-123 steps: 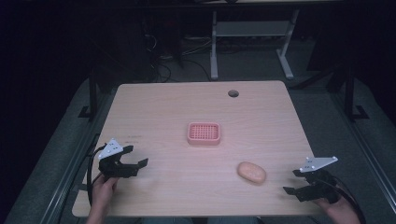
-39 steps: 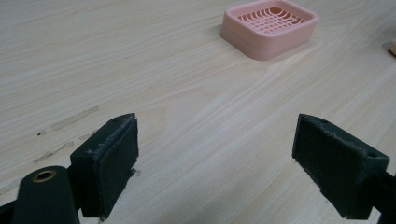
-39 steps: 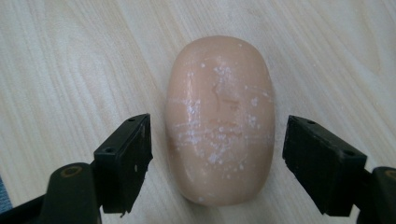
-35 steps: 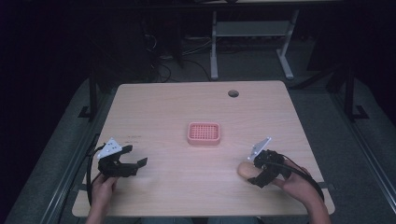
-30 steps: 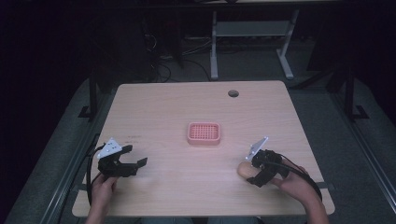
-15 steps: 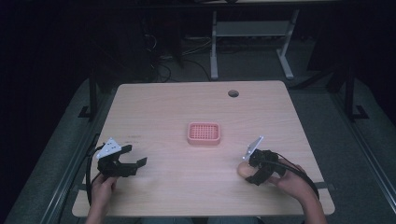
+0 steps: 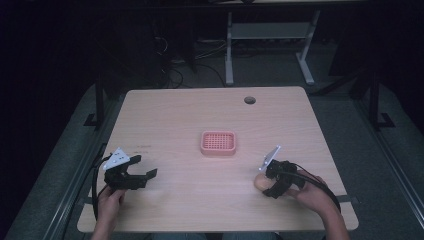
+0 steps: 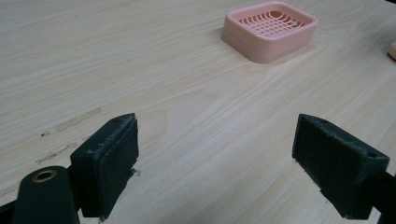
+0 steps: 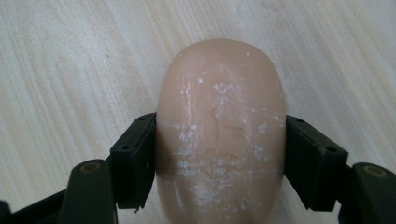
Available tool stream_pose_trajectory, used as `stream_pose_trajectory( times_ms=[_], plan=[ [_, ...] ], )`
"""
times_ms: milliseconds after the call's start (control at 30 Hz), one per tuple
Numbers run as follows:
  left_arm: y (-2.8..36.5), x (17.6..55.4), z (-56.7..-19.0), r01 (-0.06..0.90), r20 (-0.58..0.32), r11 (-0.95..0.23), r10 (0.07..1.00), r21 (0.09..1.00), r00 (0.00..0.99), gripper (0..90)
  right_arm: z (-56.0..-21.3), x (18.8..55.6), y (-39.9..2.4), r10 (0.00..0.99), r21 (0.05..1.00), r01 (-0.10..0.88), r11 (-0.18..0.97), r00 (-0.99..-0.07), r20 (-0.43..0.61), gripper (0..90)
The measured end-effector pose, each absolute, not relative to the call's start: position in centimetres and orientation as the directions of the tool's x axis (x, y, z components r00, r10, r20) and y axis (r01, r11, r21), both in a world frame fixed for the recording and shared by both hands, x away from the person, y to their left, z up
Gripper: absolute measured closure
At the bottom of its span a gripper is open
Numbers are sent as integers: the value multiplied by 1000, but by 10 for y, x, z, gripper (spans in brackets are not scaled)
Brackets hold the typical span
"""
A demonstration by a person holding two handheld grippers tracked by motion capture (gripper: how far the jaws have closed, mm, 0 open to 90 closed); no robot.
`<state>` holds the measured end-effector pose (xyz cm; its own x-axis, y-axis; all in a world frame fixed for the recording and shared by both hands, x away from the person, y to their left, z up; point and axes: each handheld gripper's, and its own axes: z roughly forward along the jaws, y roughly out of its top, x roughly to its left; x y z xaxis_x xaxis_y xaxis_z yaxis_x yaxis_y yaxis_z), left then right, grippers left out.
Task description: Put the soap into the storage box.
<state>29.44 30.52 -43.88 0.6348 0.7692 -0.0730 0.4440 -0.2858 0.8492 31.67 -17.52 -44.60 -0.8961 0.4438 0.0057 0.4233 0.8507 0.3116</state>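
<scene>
A pale tan oval bar of soap (image 9: 219, 135) lies on the wooden table (image 7: 210, 120) at the front right. My right gripper (image 9: 219, 168) is shut on the soap, its two black pads pressed against the bar's sides. From above, the soap (image 7: 260, 182) peeks out left of that gripper (image 7: 274, 181). A pink soap dish (image 7: 218, 142) with a slotted floor sits mid-table, also seen ahead in the left gripper view (image 8: 269, 29). My left gripper (image 8: 219, 172) rests open at the front left (image 7: 136, 176), nothing between its pads.
A round cable hole (image 7: 249, 100) is set in the table near its far edge. A white desk frame (image 7: 270, 35) stands on the dark floor beyond. Bare wood lies between the two grippers.
The right gripper came in from the front right corner to the soap and shut on its sides. The left gripper stayed put.
</scene>
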Motion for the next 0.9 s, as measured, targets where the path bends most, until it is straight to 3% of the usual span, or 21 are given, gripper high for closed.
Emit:
stream_pose_trajectory(
  times_ms=[900],
  plan=[
    [306,294,-438,448,-86,-268,774,853,627,143,-428,335,-175,399,369,381,848,-916,29,319]
  ],
)
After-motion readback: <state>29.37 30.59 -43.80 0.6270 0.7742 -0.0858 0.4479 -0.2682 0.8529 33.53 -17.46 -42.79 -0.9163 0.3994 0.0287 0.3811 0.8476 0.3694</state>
